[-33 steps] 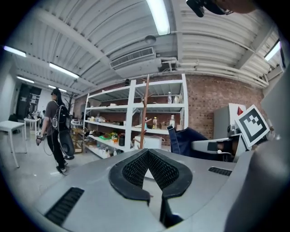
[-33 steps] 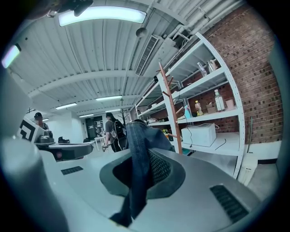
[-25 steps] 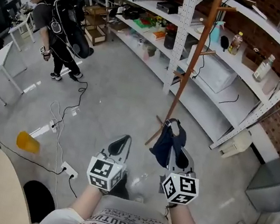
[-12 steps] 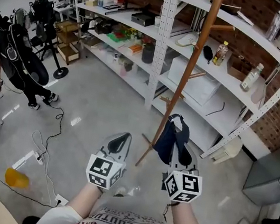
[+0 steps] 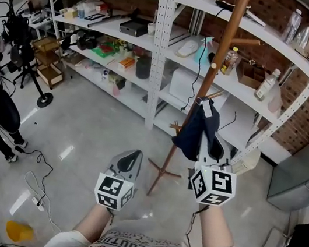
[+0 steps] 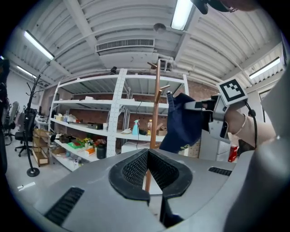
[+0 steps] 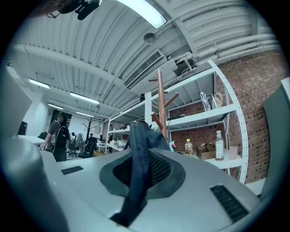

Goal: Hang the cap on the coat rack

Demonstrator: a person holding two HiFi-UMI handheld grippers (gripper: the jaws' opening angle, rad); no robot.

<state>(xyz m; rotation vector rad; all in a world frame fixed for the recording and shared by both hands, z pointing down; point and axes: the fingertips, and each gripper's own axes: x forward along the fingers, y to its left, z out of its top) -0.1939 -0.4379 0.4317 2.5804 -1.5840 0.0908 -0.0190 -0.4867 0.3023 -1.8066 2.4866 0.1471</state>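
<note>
Not yet hung. The cap (image 5: 195, 134), dark blue, sits just right of frame centre in the head view, pinched in the closed jaws of the right gripper (image 5: 207, 116). Its cloth trails down between them in the right gripper view. It overlaps the lower pole of the coat rack (image 5: 221, 55); contact cannot be judged. A bare peg (image 5: 249, 42) juts out higher, toward upper right. Judged left to do: lift, hook, release. Left gripper (image 5: 131, 160), lower centre-left: jaws closed on nothing.
</note>
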